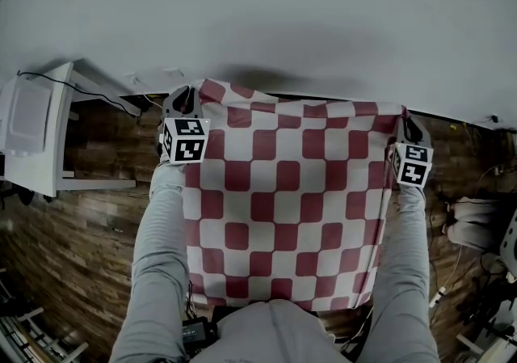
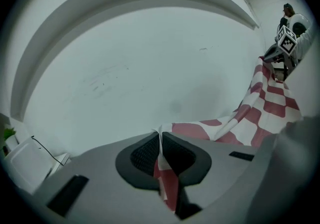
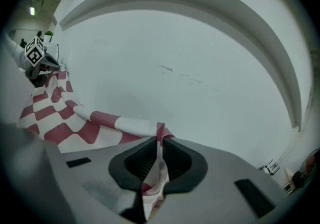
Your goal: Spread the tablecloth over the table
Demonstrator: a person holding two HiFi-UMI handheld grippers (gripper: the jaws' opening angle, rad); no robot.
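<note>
- Left tongs (image 2: 161,142) pinch the far left corner of the red-and-white checked tablecloth (image 1: 287,200).
- Right tongs (image 3: 160,140) pinch its far right corner.
- It hangs stretched between them, at the white desk's (image 1: 283,22) near edge.

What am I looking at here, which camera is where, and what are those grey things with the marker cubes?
No robot: a person in grey sleeves holds a tool in each hand. The head view looks down from the person's head; the two gripper views look along each tool's jaws. The left tool and right tool are each shut on a top corner of the red-and-white checked tablecloth, stretched between them. The marker cubes are parts of the tools. Ahead lies a white table; the tablecloth hangs at its near edge, not yet spread.
</note>
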